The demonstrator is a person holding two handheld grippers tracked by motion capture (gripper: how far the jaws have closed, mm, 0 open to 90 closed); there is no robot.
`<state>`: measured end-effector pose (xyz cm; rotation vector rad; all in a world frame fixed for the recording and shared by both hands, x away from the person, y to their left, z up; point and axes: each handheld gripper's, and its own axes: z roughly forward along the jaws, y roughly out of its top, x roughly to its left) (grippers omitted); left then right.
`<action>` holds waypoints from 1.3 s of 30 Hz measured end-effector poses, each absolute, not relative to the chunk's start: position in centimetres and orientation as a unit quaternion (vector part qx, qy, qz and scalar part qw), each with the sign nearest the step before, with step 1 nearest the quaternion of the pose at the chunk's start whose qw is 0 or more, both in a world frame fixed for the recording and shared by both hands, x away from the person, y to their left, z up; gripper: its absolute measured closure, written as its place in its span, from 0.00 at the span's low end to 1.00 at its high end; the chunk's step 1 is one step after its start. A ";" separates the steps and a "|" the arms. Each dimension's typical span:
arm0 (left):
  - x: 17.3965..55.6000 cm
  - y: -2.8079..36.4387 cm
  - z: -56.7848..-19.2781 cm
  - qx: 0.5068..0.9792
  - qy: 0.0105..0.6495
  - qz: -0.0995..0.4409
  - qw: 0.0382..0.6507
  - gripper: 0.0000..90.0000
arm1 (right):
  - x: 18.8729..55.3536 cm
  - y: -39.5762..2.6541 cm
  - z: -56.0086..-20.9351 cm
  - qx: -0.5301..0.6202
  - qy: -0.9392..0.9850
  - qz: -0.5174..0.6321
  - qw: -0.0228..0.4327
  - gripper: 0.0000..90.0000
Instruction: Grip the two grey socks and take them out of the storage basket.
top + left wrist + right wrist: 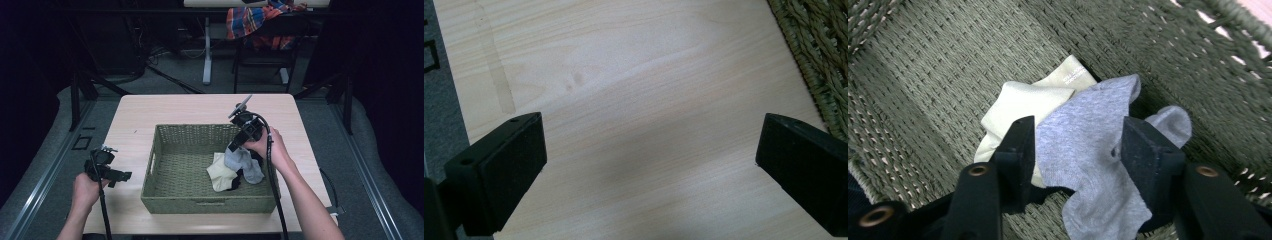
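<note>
The right tool (1075, 145) has its jaws set either side of a fold of the grey sock (1088, 150), half-closed around it; whether the pads already bite the cloth I cannot tell. That sock lies in the right part of the basket (155, 150), on top of a cream sock (1018, 102) and a dark one (235, 184). The step in hand looks like the pick: taking the grey sock out of the pile. Next the jaws should pinch only the grey cloth, then lift straight up. The left tool (644, 165) hangs wide apart and empty over the counter (639, 75), beside the basket.
</note>
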<state>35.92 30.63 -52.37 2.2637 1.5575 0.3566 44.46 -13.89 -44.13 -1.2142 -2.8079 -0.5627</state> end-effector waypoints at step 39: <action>36.0 30.6 -52.4 0.804 0.551 0.125 0.186 0.00 | 45.0 -13.6 -46.1 -0.409 -0.905 -0.117 0.005 0.96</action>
